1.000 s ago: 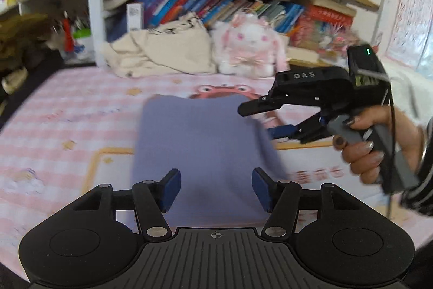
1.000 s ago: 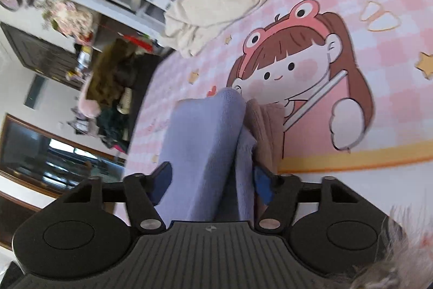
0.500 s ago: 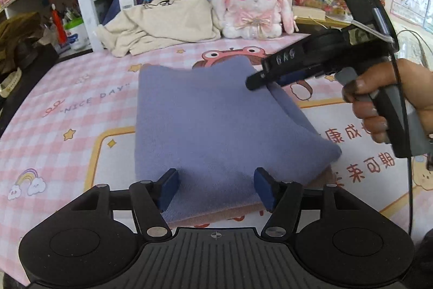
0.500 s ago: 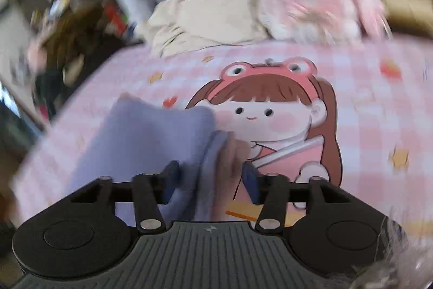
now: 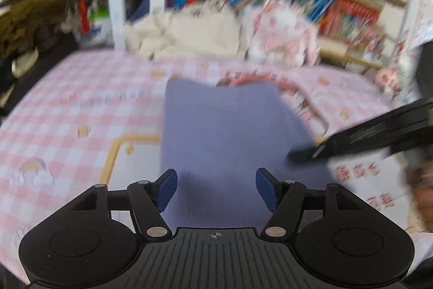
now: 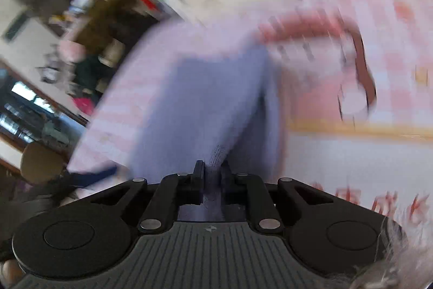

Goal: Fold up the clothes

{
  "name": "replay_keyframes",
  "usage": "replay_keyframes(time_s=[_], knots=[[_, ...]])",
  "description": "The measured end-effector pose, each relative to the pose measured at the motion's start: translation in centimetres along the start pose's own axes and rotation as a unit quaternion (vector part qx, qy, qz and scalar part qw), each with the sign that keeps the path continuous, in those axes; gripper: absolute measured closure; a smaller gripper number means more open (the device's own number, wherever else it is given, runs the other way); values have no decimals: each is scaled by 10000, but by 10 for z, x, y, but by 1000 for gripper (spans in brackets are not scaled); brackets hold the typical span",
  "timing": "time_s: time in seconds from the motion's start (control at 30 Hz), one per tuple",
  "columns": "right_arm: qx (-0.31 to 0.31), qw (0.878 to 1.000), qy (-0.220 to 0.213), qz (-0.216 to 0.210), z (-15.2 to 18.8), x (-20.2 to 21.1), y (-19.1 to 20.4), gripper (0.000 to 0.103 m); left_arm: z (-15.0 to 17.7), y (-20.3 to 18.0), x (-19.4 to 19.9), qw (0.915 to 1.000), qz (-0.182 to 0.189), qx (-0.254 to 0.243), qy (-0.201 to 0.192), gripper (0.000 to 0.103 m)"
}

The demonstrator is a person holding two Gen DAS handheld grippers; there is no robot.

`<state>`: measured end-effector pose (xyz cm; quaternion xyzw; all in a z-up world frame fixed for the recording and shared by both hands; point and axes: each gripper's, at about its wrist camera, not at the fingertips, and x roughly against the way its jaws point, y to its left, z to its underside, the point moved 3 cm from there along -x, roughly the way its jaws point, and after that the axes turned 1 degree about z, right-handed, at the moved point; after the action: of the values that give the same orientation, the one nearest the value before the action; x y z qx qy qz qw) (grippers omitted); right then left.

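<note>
the right gripper [image 6: 211, 175], apart a moment ago, now pinches the purple garment [image 5: 224, 132]; left gripper [image 5: 216, 188] stays apart, so another fold looks likely.

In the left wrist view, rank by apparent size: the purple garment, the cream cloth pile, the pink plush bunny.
1. purple garment, though nearness inflates it.
2. cream cloth pile.
3. pink plush bunny, close to the pile; blur makes this order unsure.

Pink checked cloth [image 5: 81, 104] under lavender garment [image 5: 224, 132]
</note>
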<state>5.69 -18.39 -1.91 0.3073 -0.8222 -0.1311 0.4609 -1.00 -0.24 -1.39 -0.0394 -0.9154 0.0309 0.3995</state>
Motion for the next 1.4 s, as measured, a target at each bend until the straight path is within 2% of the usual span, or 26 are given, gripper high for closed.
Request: replay_keyframes(time_s=[0.13, 0.2, 0.27, 0.37, 0.43, 0.5, 0.57, 0.6, 0.63, 0.67, 0.73, 0.8, 0.83, 0.9, 0.97, 1.03, 1.13, 1.2, 1.27, 1.4], knots=[[718, 9964, -437, 112, 8, 25, 21, 92, 5, 1, -5, 9997, 223, 63, 17, 38], [255, 9986, 68, 453, 17, -5, -6, 92, 6, -4, -7, 9997, 249, -79, 21, 38], [-191, 9996, 49, 179, 18, -12, -21, 91, 5, -6, -2, 9996, 207, -211, -31, 37], [-368, 9993, 98, 52, 15, -3, -23, 84, 1, -7, 9, 9991, 153, -333, -200, 37], [-427, 9991, -52, 63, 14, 2, -22, 67, -4, -4, 18, 9983, 193, -247, -490, 37], [-567, 9984, -67, 40, 9, -4, -24, 66, -10, 0, 19, 9977, 223, -158, -626, 36], [-623, 9980, -49, 76, 5, -10, -24, 70, -13, 1, 15, 9977, 215, -111, -640, 36], [-605, 9981, -23, 125, 4, -13, -23, 92, -14, 0, 13, 9978, 198, -110, -618, 36], [-424, 9990, 3, 145, 1, -11, -16, 92, -14, -1, 11, 9980, 184, -123, -584, 36], [-130, 9995, -244, 180, -1, 2, -4, 92, -14, -2, 10, 9982, 172, -166, -553, 36], [610, 9946, -837, -26, 0, 32, 22, 92, -14, -3, 12, 9977, 134, -289, -595, 34], [1062, 9893, -977, 225, 5, 43, 35, 92, -14, -2, 16, 9970, 77, -346, -684, 29], [1041, 9896, -877, 472, 8, 37, 31, 92, -14, 0, 17, 9968, 56, -336, -720, 29], [624, 9931, -323, 942, 13, 6, 5, 92, -16, 4, 17, 9972, 97, -197, -720, 29], [1, 9967, -159, 790, 17, -6, -16, 91, -18, 10, 18, 9974, 188, -22, -690, 27], [-121, 9967, -117, 791, 14, -4, -16, 91, -19, 15, 20, 9970, 336, 68, -697, 25], [-64, 9962, -309, 815, 9, 8, -6, 92, -20, 18, 22, 9960, 470, 32, -757, 23], [262, 9944, -770, 680, 6, 31, 15, 92, -20, 15, 21, 9964, 357, -183, -752, 23], [824, 9876, -1250, 469, 7, 54, 38, 92, -18, 13, 20, 9961, 268, -399, -737, 23], [914, 9856, -841, 1144, 18, 35, 32, 92, -18, 13, 14, 9961, 371, -510, -613, 22]])
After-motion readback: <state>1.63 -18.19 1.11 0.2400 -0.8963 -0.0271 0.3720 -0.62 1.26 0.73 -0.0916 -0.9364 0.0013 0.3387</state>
